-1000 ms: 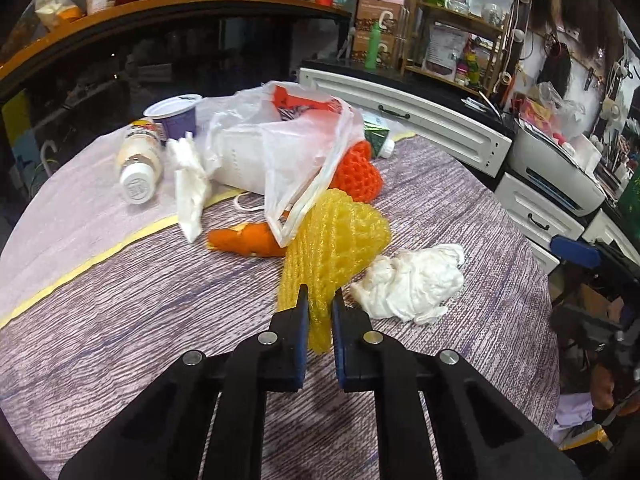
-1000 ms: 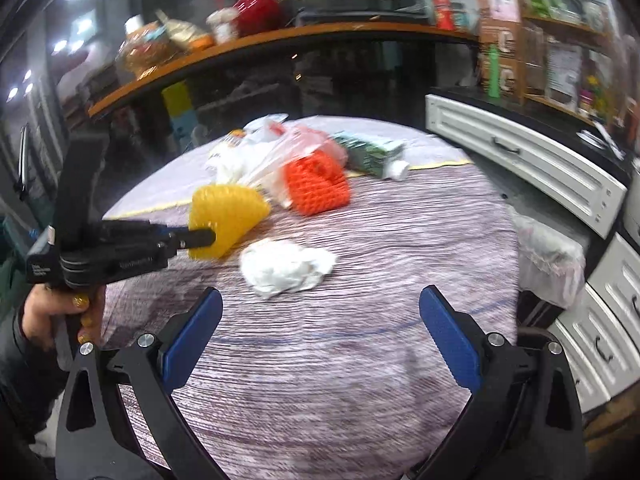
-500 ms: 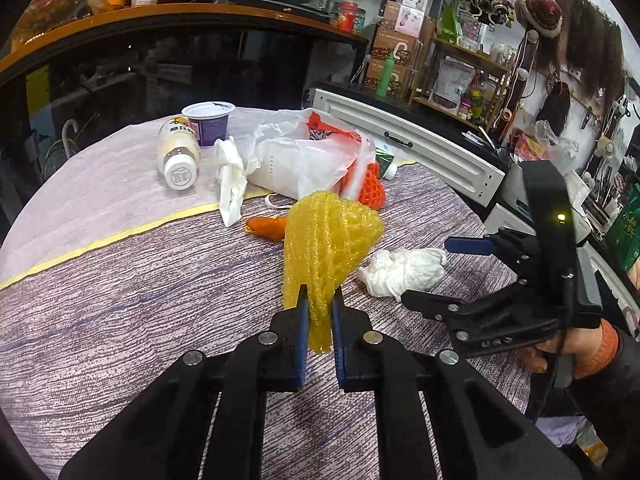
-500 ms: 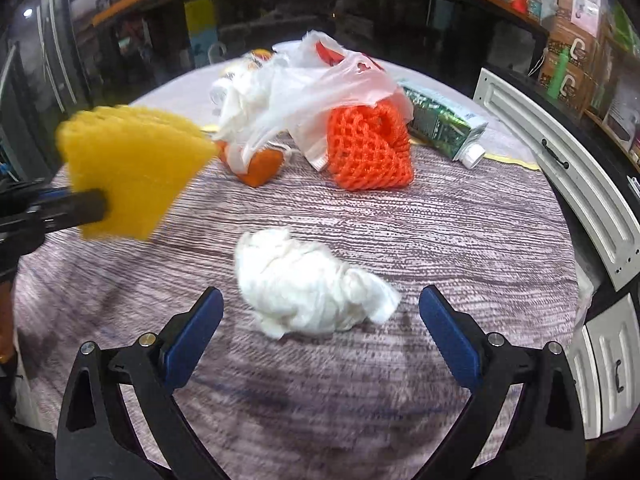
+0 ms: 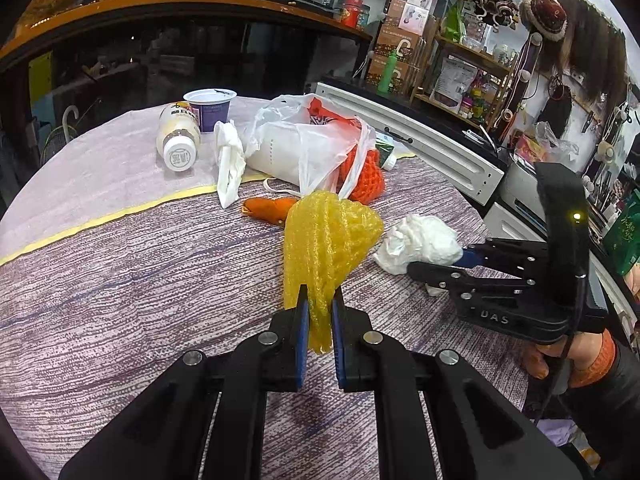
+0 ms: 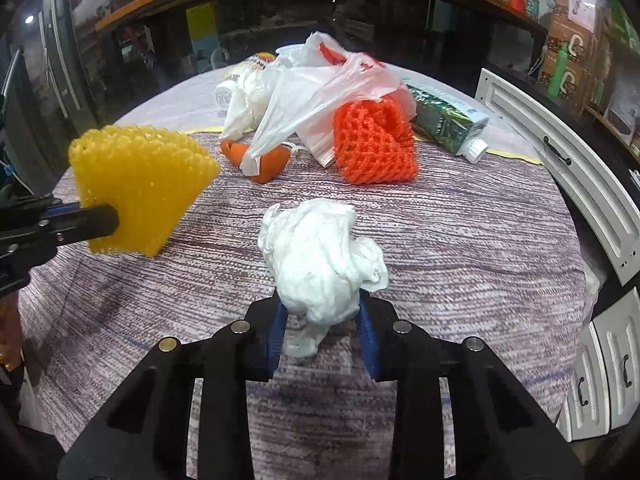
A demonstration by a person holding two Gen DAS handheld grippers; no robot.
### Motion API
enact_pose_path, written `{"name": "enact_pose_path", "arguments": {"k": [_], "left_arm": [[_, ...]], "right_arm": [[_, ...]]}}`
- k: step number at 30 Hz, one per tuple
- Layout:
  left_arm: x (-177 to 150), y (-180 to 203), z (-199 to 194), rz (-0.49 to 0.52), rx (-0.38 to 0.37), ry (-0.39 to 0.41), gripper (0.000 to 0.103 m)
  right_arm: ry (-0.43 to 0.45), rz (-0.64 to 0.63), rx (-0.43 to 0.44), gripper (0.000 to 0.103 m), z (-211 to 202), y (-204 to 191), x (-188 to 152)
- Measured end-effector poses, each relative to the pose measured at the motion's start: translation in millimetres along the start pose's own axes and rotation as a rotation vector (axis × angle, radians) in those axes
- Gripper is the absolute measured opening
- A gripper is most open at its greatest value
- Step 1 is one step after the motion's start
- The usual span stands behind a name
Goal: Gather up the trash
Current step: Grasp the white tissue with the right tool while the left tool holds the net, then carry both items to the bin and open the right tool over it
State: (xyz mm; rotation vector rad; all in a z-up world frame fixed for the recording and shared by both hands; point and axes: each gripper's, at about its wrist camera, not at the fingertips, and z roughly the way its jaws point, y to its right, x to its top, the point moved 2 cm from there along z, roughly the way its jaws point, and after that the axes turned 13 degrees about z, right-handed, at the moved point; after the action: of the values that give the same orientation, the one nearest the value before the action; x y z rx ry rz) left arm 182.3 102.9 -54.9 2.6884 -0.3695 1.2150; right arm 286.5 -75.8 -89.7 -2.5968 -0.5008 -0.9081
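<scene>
While clamped tight on the lower end of the yellow foam fruit net (image 5: 328,240), left gripper (image 5: 319,312) with blue pads hidden in the mesh, net lifted clear of the tablecloth (image 5: 120,280) and fanned out above the jaws. Right gripper (image 6: 322,324) just drawn in from wide, jaws now pressing both sides of the crumpled white tissue wad (image 6: 320,256), which bulges up and forward between the blue pads, a loose tail hanging below them; whether raised off the cloth or resting on it cannot be told. From the left wrist view, same wad near the yellow net's right side, with the right gripper's black frame behind it and a hand (image 5: 568,356) in an orange cuff on the grip. Farther out on the purple-grey woven cloth: an orange peel scrap (image 6: 260,160) partly under a white plastic bag (image 6: 320,92), an orange foam net (image 6: 372,144) touching the bag's right side, a green carton (image 6: 444,118) lying on its side with its white cap toward the camera. Beyond the bag, a twisted white tissue (image 5: 230,160), a white bottle (image 5: 178,140) lying cap-forward, and an upright purple cup (image 5: 212,108) just behind it. Past the table edge, a white drawer front (image 5: 420,144) and cluttered shelves.
</scene>
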Motion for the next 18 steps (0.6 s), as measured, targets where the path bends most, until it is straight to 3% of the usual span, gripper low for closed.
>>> {"name": "enact_pose_path", "arguments": {"k": [18], "left_arm": [[11.3, 82.8, -3.8, 0.056, -0.120, 0.036, 0.011]], "right_arm": [[0.161, 0.090, -0.083, 0.032, -112.4, 66.0, -75.9]]}}
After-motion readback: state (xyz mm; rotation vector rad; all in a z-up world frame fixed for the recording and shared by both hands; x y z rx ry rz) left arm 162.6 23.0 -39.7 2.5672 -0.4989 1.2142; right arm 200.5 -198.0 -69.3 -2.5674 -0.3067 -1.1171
